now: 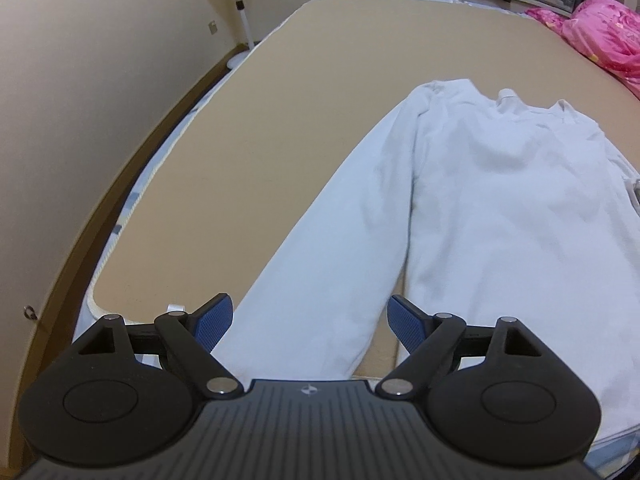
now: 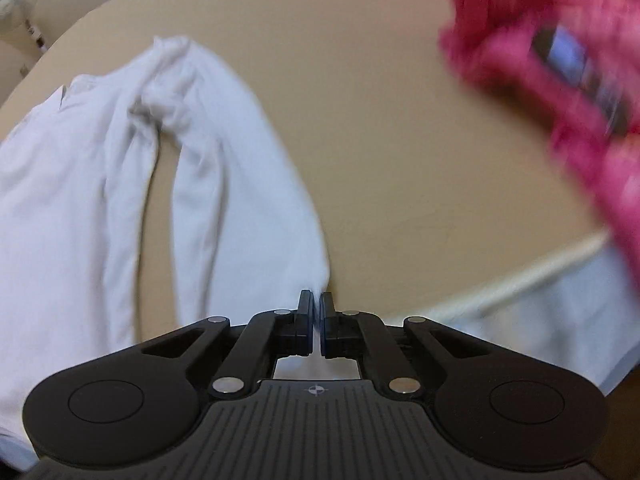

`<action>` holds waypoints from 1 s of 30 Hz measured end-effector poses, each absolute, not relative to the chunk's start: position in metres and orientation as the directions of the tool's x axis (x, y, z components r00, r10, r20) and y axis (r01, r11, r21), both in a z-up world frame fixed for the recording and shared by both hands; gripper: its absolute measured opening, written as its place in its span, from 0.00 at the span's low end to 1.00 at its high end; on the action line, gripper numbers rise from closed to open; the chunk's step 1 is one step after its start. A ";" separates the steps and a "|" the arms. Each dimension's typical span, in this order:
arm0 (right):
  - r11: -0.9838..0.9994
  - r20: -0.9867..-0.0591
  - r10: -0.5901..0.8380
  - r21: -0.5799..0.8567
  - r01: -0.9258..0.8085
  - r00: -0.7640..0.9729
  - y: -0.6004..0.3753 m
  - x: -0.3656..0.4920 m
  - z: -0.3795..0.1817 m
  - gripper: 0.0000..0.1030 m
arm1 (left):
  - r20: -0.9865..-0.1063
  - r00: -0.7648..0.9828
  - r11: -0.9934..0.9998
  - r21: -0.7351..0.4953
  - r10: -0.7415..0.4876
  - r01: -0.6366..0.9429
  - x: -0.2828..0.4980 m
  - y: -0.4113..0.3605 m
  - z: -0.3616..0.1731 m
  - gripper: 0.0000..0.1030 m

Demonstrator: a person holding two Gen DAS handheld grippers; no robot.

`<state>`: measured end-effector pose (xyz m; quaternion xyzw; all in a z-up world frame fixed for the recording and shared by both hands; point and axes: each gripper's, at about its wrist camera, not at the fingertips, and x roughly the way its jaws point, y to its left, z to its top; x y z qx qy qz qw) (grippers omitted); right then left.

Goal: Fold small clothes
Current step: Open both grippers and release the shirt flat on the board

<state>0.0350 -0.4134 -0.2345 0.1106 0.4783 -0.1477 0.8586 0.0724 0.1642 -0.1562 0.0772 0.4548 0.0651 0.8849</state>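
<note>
While the white long-sleeved top [image 1: 500, 200] lies lengthwise, collar far, the left gripper [image 1: 310, 322] is spread; the right gripper [image 2: 316, 316] apparently pinches its cuff.

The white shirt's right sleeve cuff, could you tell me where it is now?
In the right wrist view, the sleeve cuff sits pinched in the right gripper.

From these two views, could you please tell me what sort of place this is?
Most likely a bedroom: the white long-sleeved top lies spread on a wide tan-covered bed, a pink quilt is bunched at its far side, and a standing fan is by the wall.
</note>
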 end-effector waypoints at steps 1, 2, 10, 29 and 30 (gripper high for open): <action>0.928 -0.831 -0.195 0.016 0.372 0.521 -0.421 0.036 -0.225 0.02 | -0.790 0.581 0.977 0.206 0.193 -0.045 0.072 0.160 -0.152 0.86; 0.912 -0.809 -0.254 -0.017 0.411 0.530 -0.435 0.038 -0.215 0.02 | -0.786 0.585 0.975 0.216 0.199 -0.041 0.072 0.156 -0.149 0.86; 0.708 -0.687 -0.597 -0.208 0.674 0.415 -0.562 0.078 -0.174 0.09 | -0.767 0.590 0.960 0.277 0.251 -0.049 0.077 0.140 -0.142 0.87; 0.975 -0.604 -0.156 0.031 0.219 0.782 -0.300 -0.059 -0.119 0.69 | -0.841 0.514 0.973 0.227 0.168 0.053 0.082 0.191 -0.188 0.89; 0.981 -0.595 -0.152 0.009 0.195 0.789 -0.287 -0.058 -0.113 0.69 | -0.846 0.508 0.972 0.226 0.162 0.065 0.081 0.194 -0.193 0.89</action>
